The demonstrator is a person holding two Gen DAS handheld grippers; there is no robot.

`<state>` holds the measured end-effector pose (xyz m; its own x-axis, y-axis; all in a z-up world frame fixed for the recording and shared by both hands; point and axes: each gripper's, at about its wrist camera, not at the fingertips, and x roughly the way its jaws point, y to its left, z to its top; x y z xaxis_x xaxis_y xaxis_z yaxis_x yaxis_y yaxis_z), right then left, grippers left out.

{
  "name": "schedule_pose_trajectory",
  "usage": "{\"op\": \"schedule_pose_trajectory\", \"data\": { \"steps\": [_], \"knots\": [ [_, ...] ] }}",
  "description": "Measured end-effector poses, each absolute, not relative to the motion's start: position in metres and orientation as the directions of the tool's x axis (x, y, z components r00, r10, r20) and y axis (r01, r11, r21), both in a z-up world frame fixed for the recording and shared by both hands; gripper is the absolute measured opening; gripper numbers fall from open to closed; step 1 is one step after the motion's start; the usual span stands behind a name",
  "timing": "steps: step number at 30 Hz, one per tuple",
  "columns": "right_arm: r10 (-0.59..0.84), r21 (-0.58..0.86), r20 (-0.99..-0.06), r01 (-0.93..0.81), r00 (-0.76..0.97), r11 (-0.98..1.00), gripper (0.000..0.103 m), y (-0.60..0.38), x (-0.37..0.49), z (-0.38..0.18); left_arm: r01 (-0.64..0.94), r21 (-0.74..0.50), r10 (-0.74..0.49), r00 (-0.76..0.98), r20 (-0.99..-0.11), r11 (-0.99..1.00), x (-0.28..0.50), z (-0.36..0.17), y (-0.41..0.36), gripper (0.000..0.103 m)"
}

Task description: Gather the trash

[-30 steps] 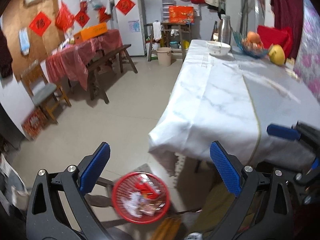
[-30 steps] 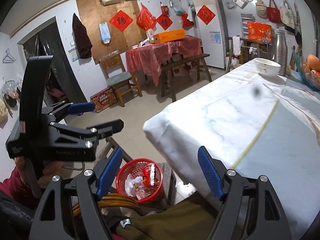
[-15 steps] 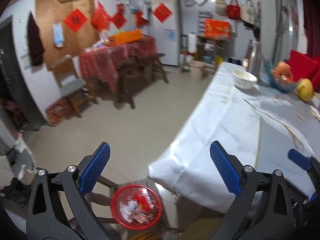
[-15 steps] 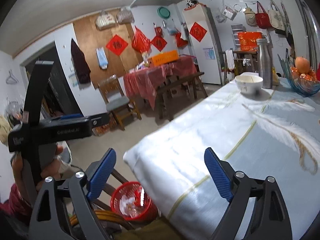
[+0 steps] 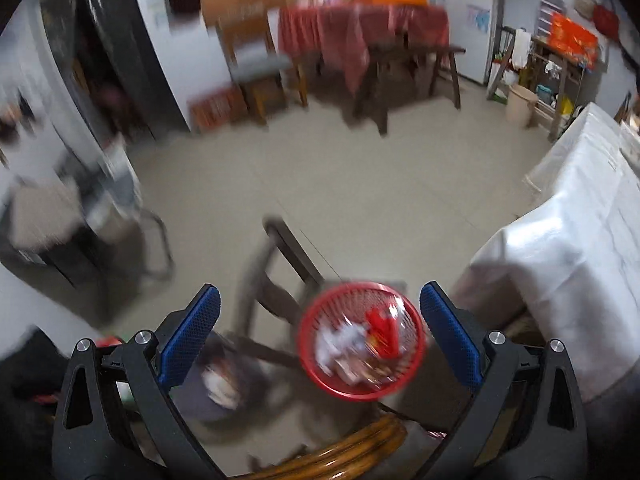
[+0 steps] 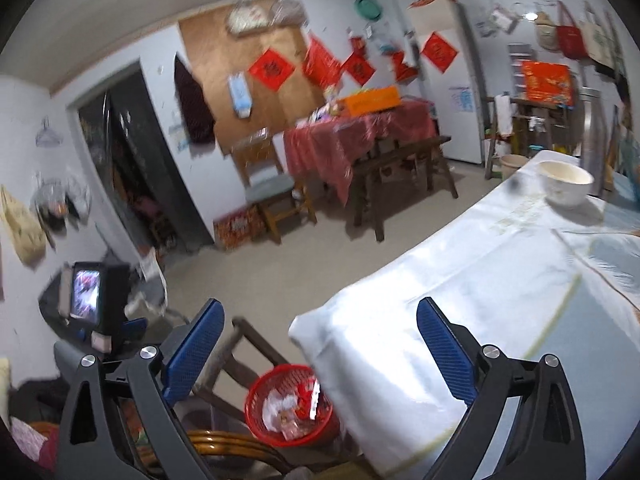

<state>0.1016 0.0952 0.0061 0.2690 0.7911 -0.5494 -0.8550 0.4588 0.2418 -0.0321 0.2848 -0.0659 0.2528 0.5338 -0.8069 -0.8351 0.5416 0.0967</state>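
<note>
The red basket (image 5: 362,342) sits low on a dark stool beside the corner of the white-clothed table (image 6: 460,320), already holding paper scraps and a red wrapper (image 5: 382,330); that basket is the landmark for everything here. The left gripper (image 5: 316,326) hangs above it, tilted steeply down, jaws spread wide with nothing between the pads; the right gripper (image 6: 316,346) is higher and nearer the table corner, its jaws having just been opening, released and empty too. The view is blurred, so any loose trash near the basket cannot be made out; the tabletop beyond the corner looks mostly bare apart from a white bowl (image 6: 566,182) far from the basket. To do this step well, I judge: steady the hands first; search the table outward from the basket; keep the jaws wide until a scrap sits squarely between the pads; carry it right over the basket's rim before letting go.
</note>
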Motion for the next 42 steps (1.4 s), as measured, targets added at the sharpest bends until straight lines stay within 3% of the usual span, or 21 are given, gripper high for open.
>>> {"op": "schedule_pose_trajectory", "data": {
  "steps": [8,13,16,26,42],
  "knots": [
    [0.638,0.158,-0.761,-0.919,0.119,0.361,0.095,0.200,0.057,-0.058,-0.851,0.115,0.463,0.162,-0.871,0.513,-0.051,-0.131,0.345,0.096],
    [0.511,0.126,-0.857,-0.934,0.068,0.335,0.095,0.239,0.038,-0.104,-0.830,0.050,0.343,0.174,-0.923,0.555,-0.058,-0.169,0.363,0.096],
    [0.432,0.135,-0.901,-0.928,0.031,0.348,0.095,0.256,0.038,-0.135,-0.801,0.094,0.340,0.142,-0.930,0.591,-0.053,-0.186,0.371,0.096],
    [0.317,0.086,-0.947,-0.920,0.044,0.383,0.095,0.272,0.041,-0.185,-0.766,0.037,0.271,0.181,-0.945,0.642,-0.038,-0.219,0.382,0.096],
    [0.267,0.130,-0.964,-0.897,-0.014,0.423,0.095,0.261,0.051,-0.211,-0.680,0.009,0.194,0.197,-0.961,0.734,-0.015,-0.236,0.369,0.096]
  ]
}}
